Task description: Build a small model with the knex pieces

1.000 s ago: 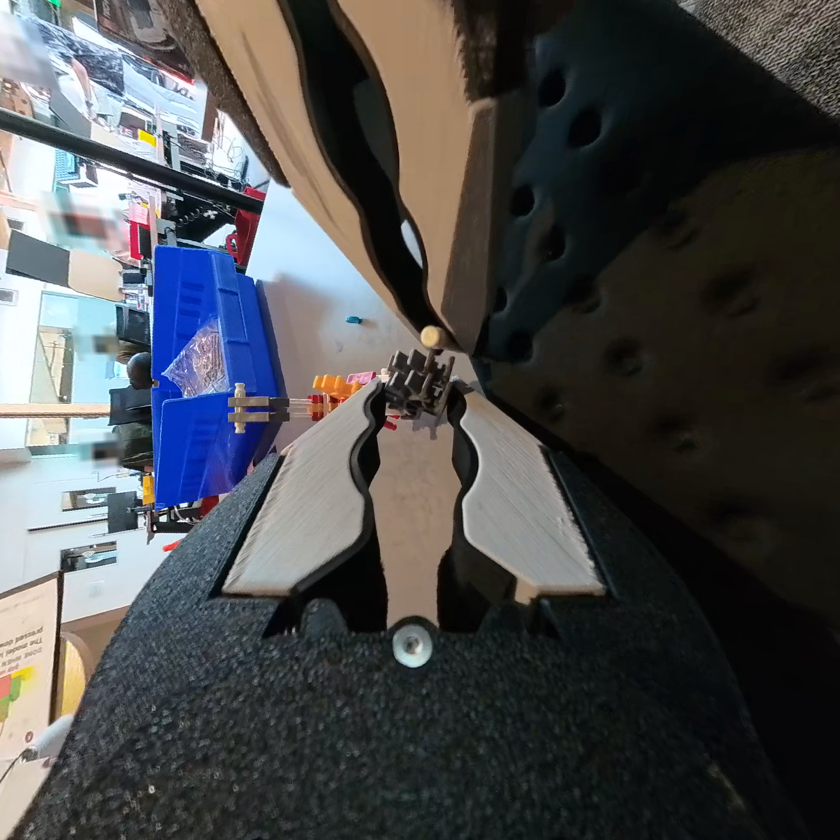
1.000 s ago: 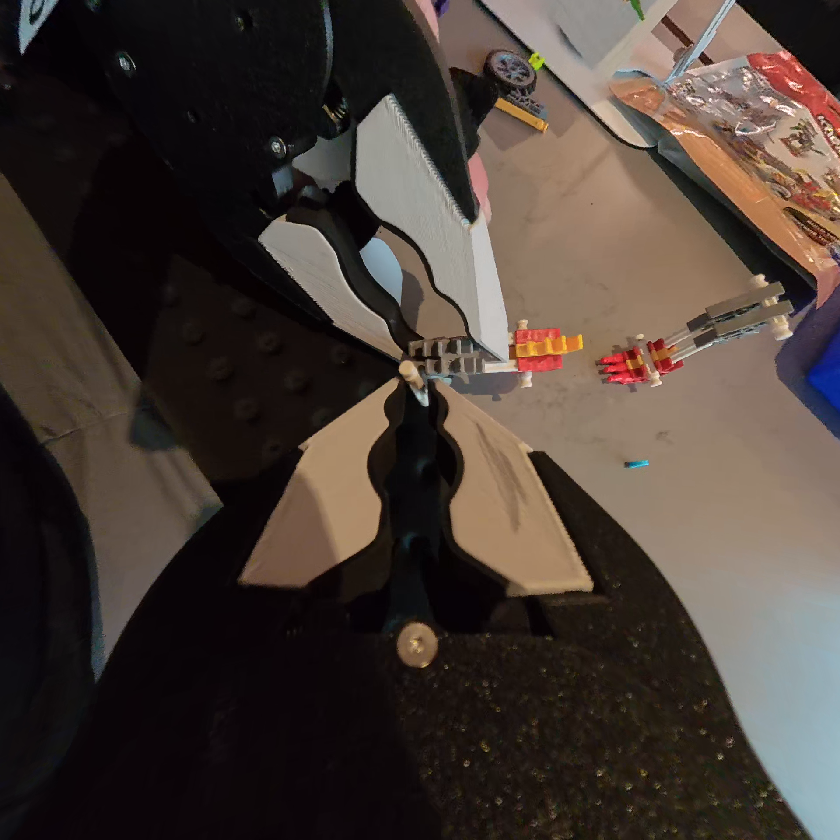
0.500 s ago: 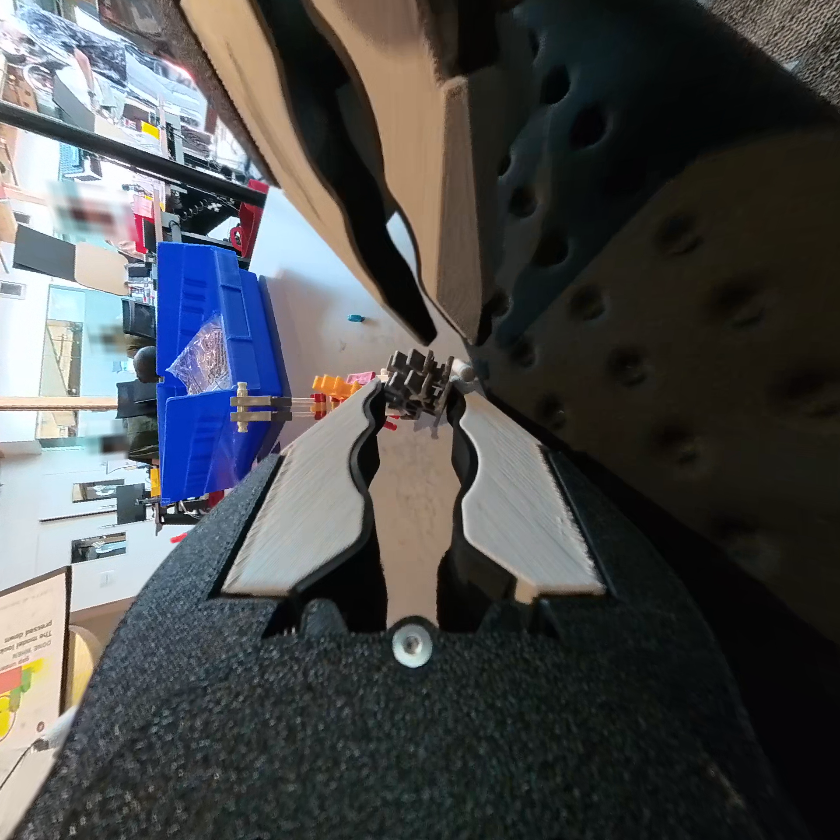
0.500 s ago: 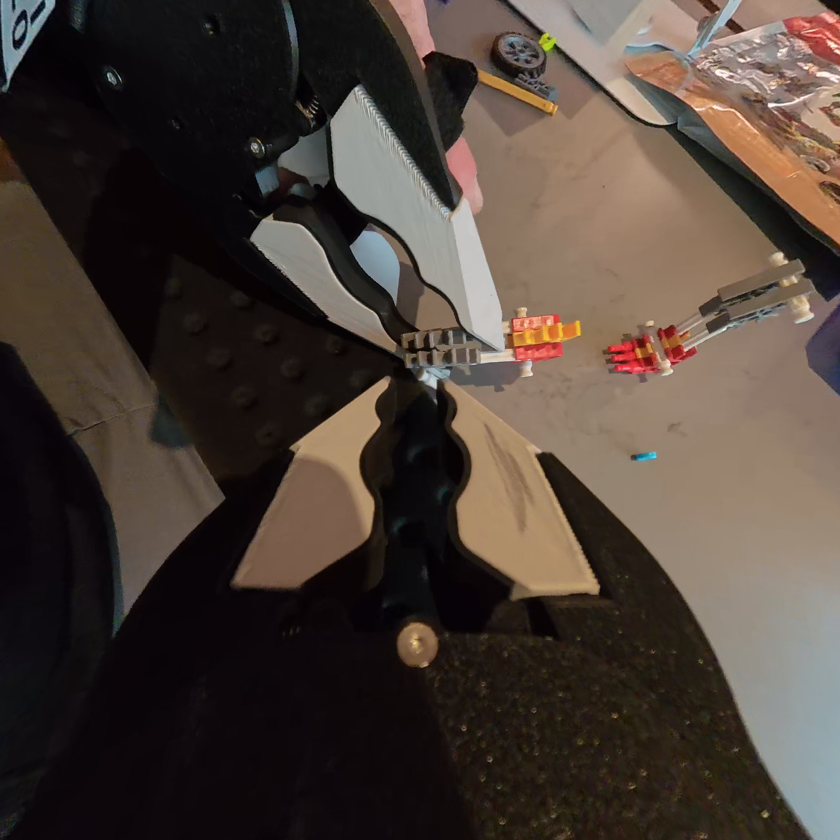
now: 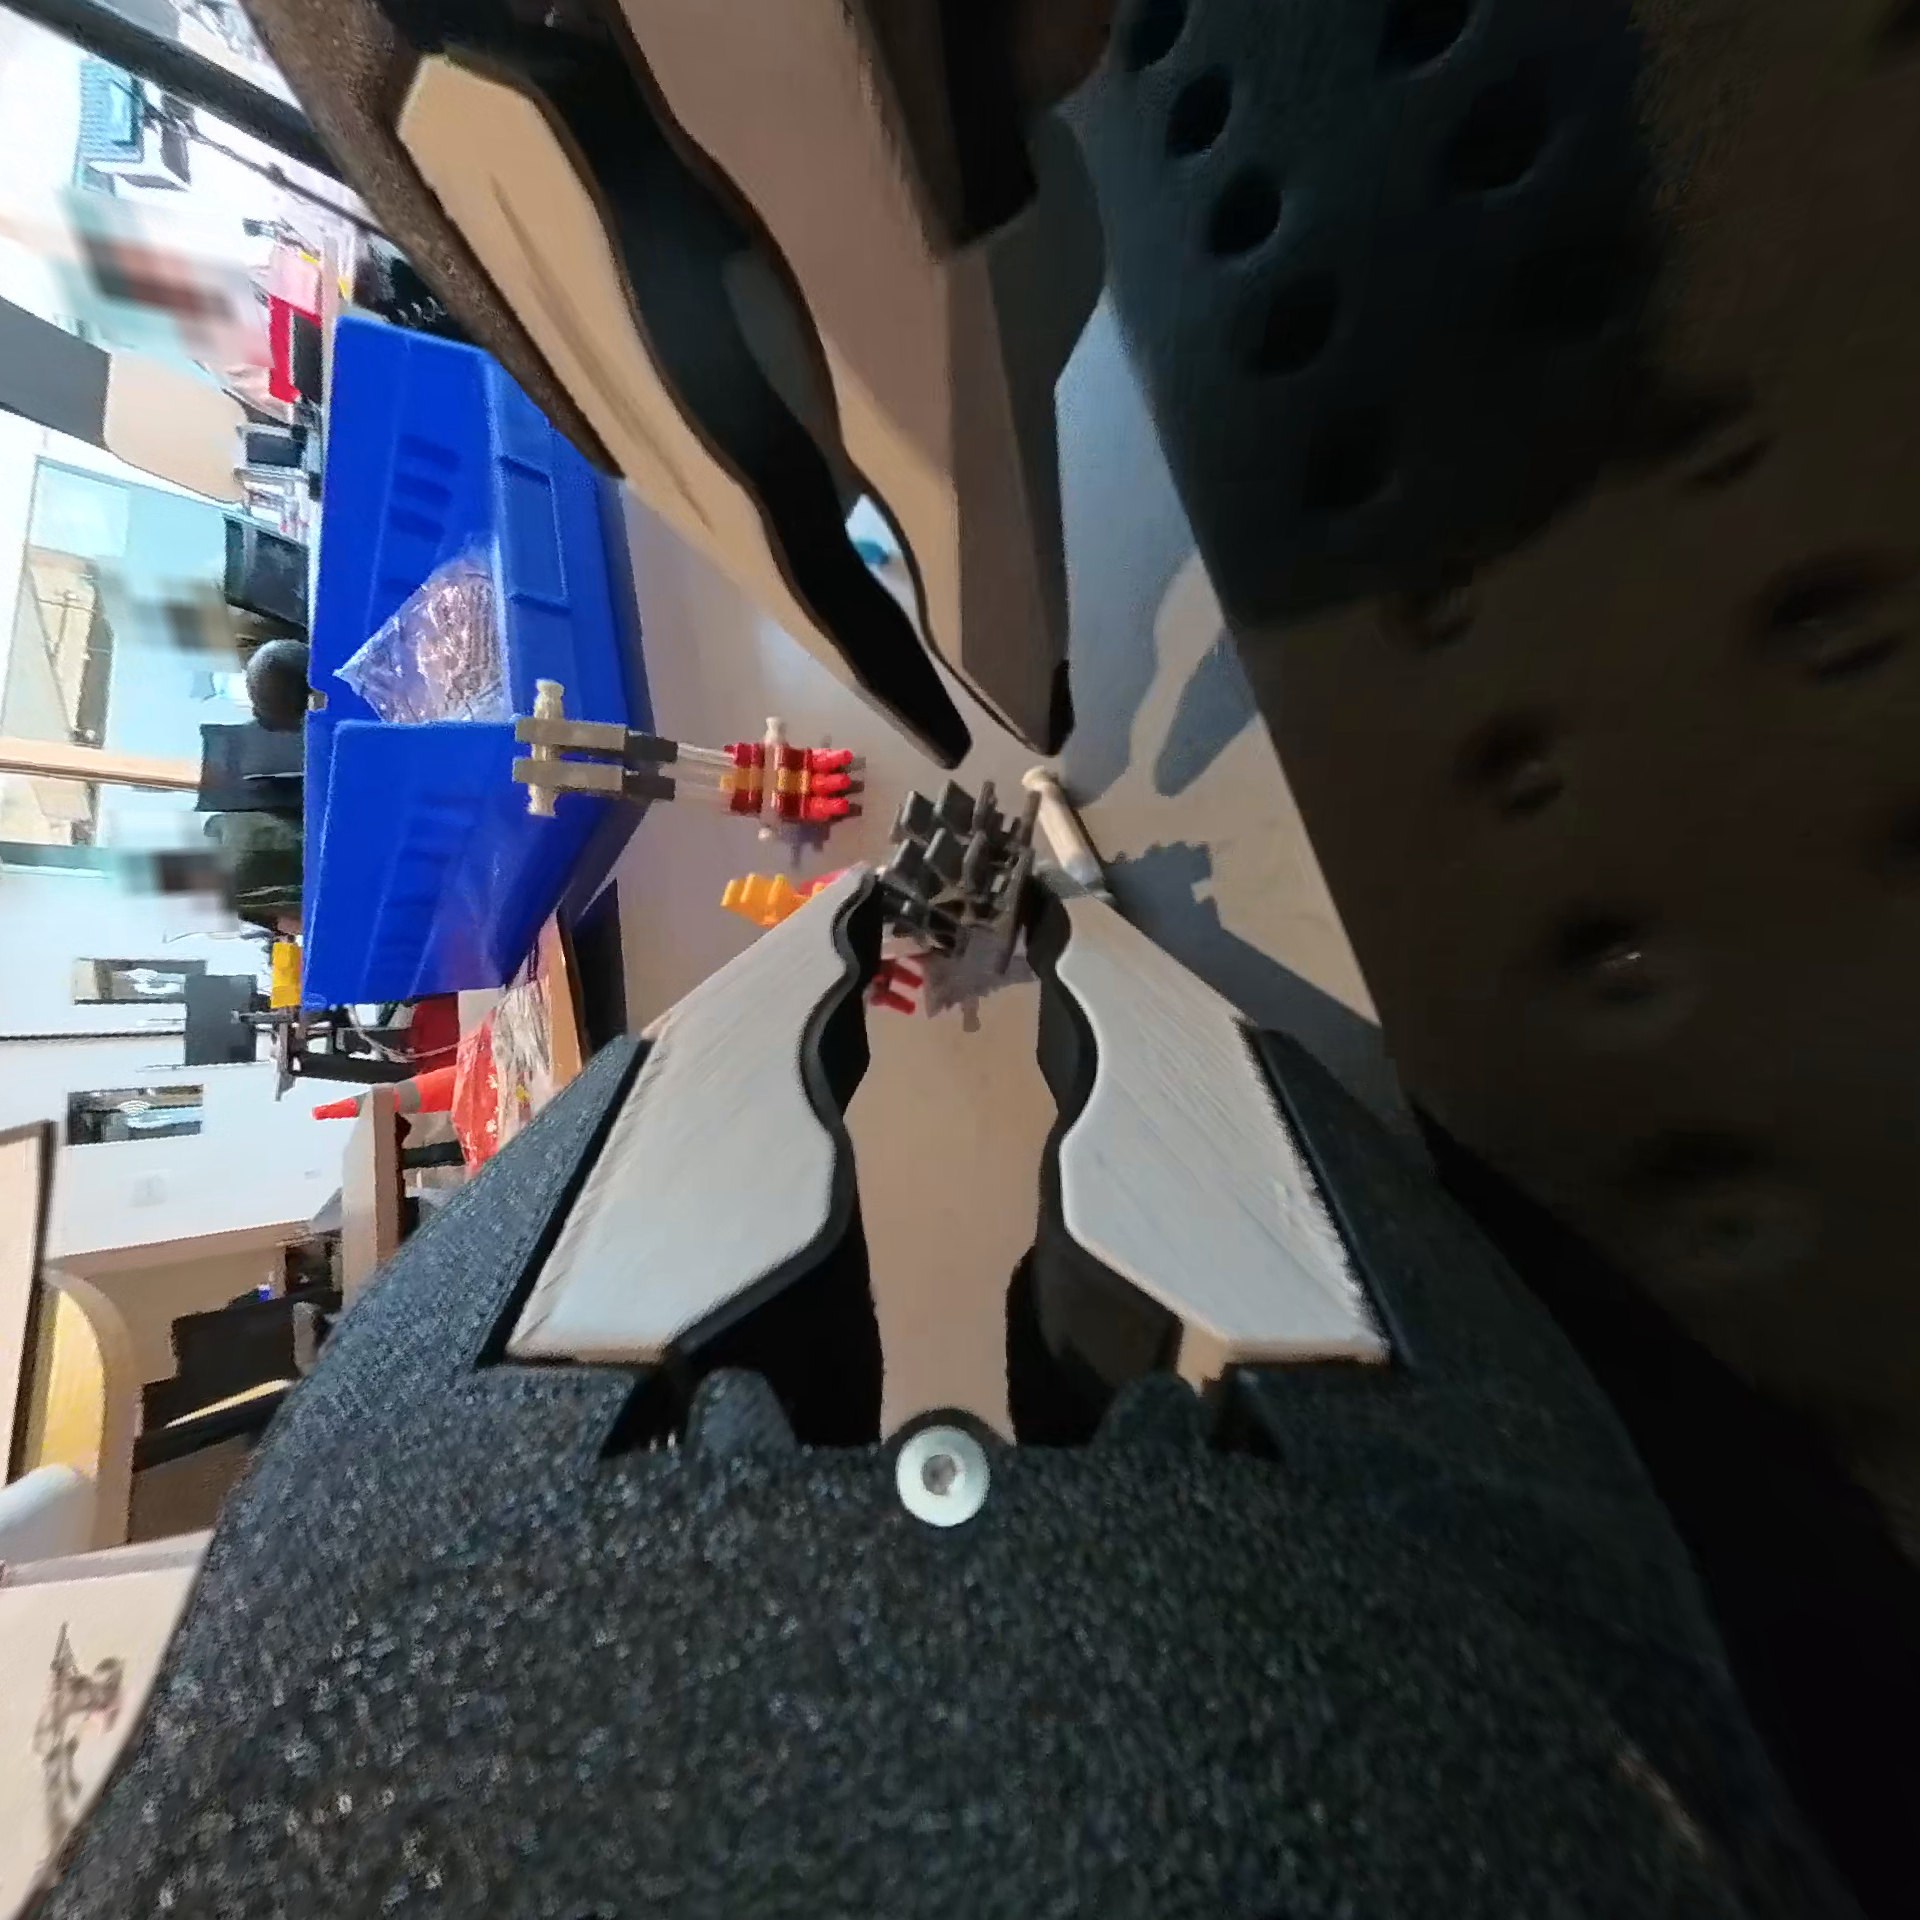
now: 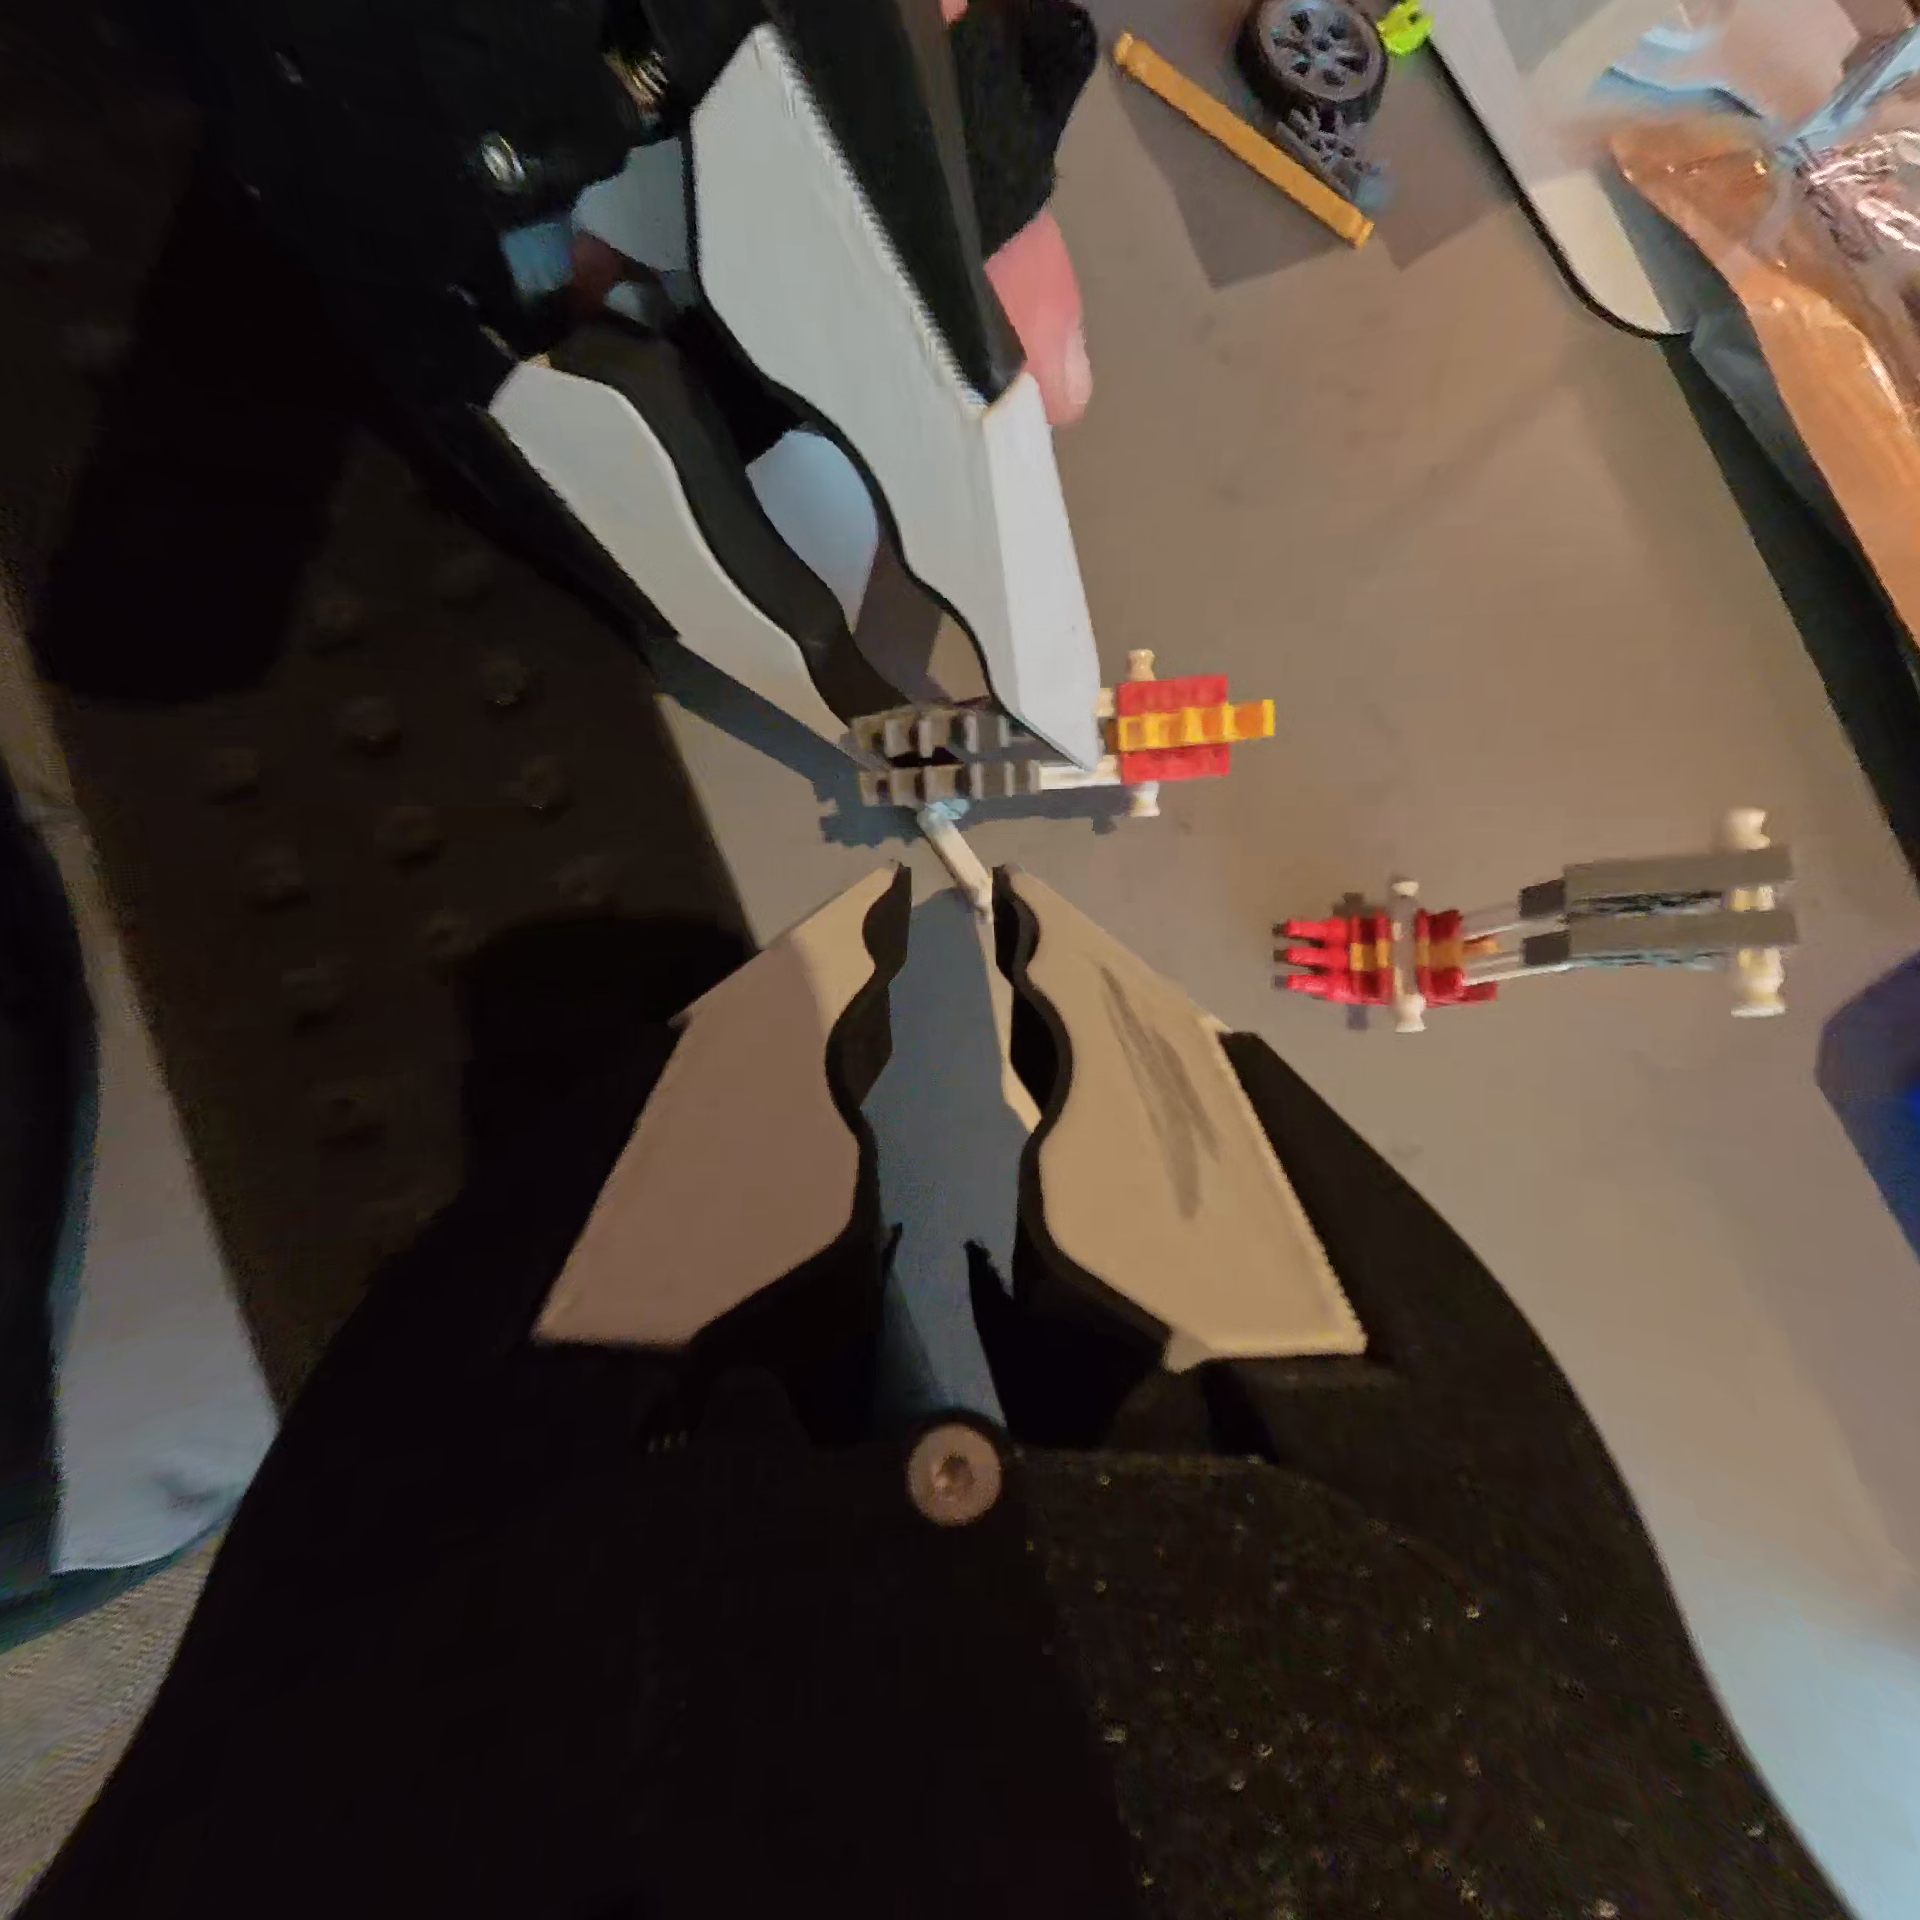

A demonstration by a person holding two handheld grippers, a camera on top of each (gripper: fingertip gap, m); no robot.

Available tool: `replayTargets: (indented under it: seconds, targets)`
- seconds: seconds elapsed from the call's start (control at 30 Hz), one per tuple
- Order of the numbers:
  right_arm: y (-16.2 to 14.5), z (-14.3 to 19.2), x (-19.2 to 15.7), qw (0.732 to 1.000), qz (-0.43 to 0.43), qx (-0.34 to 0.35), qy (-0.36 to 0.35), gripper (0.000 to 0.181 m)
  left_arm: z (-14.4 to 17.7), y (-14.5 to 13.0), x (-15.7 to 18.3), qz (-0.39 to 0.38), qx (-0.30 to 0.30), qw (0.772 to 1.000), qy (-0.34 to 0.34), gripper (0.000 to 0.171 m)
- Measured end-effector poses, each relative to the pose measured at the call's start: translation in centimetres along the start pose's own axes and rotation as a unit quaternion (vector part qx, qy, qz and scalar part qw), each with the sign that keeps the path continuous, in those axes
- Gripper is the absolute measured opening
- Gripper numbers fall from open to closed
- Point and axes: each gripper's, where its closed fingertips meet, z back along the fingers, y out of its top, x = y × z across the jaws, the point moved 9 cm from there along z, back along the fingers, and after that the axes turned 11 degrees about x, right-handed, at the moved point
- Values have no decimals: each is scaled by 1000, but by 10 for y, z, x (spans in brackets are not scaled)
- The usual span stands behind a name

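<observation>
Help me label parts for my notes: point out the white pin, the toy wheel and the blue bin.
white pin (image 6: pixel 954 854): right wrist view, mid-shaft, just ahead of that gripper's fingertips.
toy wheel (image 6: pixel 1317 49): right wrist view, its dark tyre and spokes.
blue bin (image 5: pixel 436 831): left wrist view, its near side wall.

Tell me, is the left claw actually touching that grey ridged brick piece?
Touching. The left wrist view shows the left gripper with both fingertips pressed against the sides of the grey brick piece, no gap either side.
</observation>
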Motion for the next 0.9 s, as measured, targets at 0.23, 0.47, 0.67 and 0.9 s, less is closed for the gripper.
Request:
replayTargets:
  seconds: [0.23, 0.47, 0.67, 0.9]
  targets:
    - [-5, -25, 4, 998, 43, -34, 16, 7, 4, -14, 4, 3, -4, 1000, 4, 28]
    - [5, -24, 8, 998, 41, -11, 41, 7, 14, -21, 7, -8, -7, 1000, 17, 28]
    - [7, -38, 8, 997, 52, -38, 33, 33, 18, -31, 7, -7, -46, 997, 63, 29]
    - [3, -34, 9, 999, 24, -28, 34, 31, 24, -31, 11, -10, -36, 998, 56, 28]
